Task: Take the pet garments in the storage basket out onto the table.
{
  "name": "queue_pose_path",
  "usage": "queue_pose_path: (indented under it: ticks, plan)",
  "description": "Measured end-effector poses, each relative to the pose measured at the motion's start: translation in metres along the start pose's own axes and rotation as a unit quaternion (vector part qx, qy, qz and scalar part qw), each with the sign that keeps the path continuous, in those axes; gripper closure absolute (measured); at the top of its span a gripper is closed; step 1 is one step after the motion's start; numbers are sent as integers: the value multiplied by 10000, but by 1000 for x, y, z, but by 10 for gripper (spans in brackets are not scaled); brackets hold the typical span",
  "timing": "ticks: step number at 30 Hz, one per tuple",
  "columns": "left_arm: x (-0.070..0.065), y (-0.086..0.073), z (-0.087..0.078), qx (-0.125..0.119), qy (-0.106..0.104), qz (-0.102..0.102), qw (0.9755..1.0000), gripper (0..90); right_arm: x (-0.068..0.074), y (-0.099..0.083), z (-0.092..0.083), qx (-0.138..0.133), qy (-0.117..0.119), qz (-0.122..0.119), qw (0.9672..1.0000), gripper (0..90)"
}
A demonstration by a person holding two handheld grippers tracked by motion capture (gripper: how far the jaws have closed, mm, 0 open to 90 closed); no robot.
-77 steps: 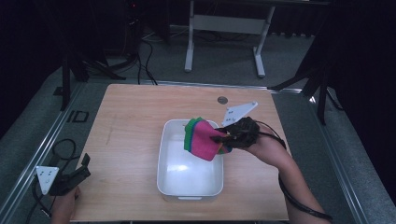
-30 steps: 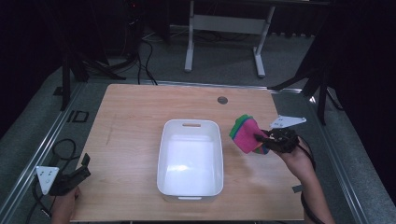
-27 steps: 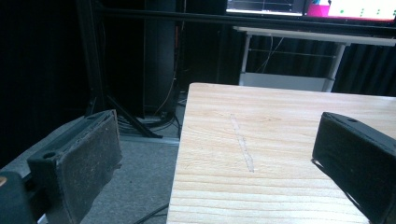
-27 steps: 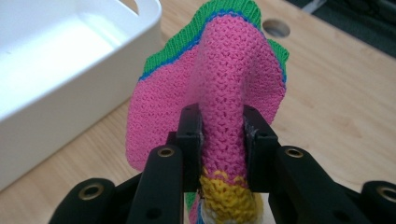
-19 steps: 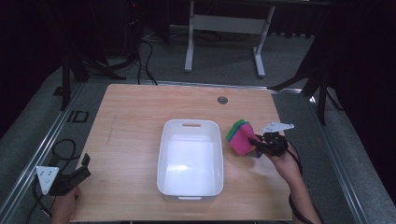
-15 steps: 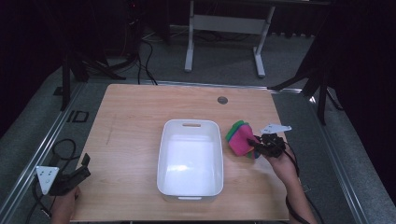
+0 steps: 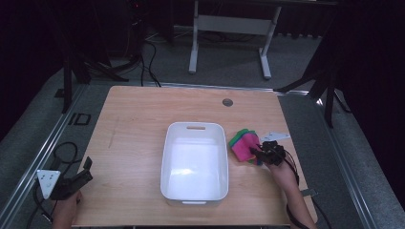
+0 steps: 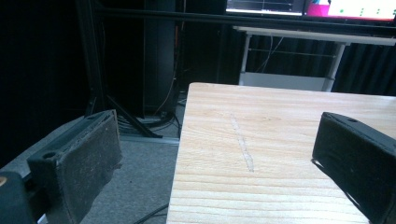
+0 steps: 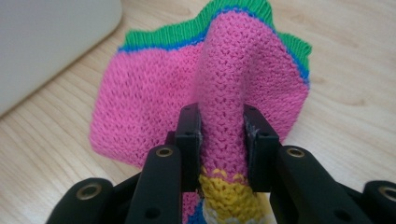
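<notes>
A knitted cloth (image 7: 244,145), pink with green and blue edging and a yellow band, lies on the wooden table (image 7: 133,124) just right of the white tub (image 7: 194,162). My right gripper (image 7: 259,152) is shut on a raised fold of the knitted cloth (image 9: 219,88), its gripper (image 9: 222,126) pads pinching the pink ridge while the rest spreads on the wood. My left gripper (image 7: 81,174) rests at the table's front left corner; in its own view this left gripper (image 8: 219,154) stands open with nothing between the jaws.
The white tub's corner (image 9: 42,42) lies close to the cloth's left. A round cable port (image 7: 228,102) is set in the far part of the table. Desk legs (image 7: 229,43) and cables cross the floor beyond.
My right hand has carried the cloth out of the tub, over to the right, then down until it rests on the table. The left hand has stayed put.
</notes>
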State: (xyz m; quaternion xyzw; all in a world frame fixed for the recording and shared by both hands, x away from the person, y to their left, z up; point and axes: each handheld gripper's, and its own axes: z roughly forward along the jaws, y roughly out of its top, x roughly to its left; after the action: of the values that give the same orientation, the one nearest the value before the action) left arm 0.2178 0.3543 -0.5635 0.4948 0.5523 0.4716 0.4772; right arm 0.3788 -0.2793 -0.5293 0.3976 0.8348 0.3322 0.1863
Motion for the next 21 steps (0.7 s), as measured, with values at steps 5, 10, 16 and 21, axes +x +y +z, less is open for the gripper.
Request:
queue_pose_path:
  ticks: [5, 10, 16, 21]
  plan:
    - [0, 0, 0, -1, 2, 3, 10000, 18, 0, -5, 4, -44, 0, 109, 9999, 709]
    - [0, 0, 0, 9, 4, -22, 10000, 18, -1, 2, -3, 6, 5, 24, 10000, 609]
    - [0, 0, 0, -6, 11, -18, 10000, 18, -5, 11, -21, -197, 166, 86, 9996, 458]
    - [0, 0, 0, -8, 18, -11, 10000, 18, -8, 14, -33, -288, 97, 100, 9995, 361]
